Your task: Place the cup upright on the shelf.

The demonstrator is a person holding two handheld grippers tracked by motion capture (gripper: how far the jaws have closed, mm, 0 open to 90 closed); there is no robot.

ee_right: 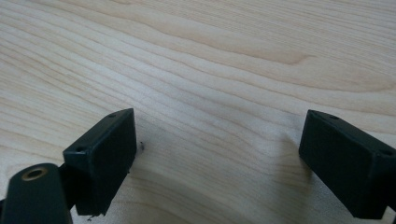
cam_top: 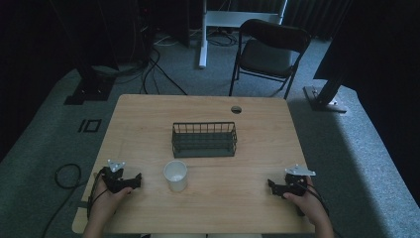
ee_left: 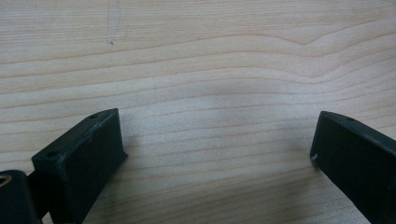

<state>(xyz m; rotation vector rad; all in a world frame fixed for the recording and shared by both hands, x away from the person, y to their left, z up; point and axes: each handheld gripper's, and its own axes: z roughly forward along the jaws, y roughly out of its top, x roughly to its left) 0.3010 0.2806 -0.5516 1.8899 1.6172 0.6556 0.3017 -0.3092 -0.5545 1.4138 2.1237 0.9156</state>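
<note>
A white cup (cam_top: 176, 175) stands upright on the wooden table (cam_top: 148, 114), a little in front of a black wire basket (cam_top: 204, 139) at the table's middle. My left gripper (cam_top: 136, 181) rests on the table near the front left, to the left of the cup. Its jaws stand wide apart over bare wood (ee_left: 219, 130), open with nothing between them. My right gripper (cam_top: 272, 186) rests near the front right edge. In the right gripper view it is open (ee_right: 219, 140) as well, pressed close to the tabletop, holding nothing.
A round cable hole (cam_top: 236, 109) sits near the table's far edge. Behind the table stand a black folding chair (cam_top: 270, 52), a white desk leg (cam_top: 203, 34) and dark stands. Cables lie on the grey carpet at left (cam_top: 67, 174).
</note>
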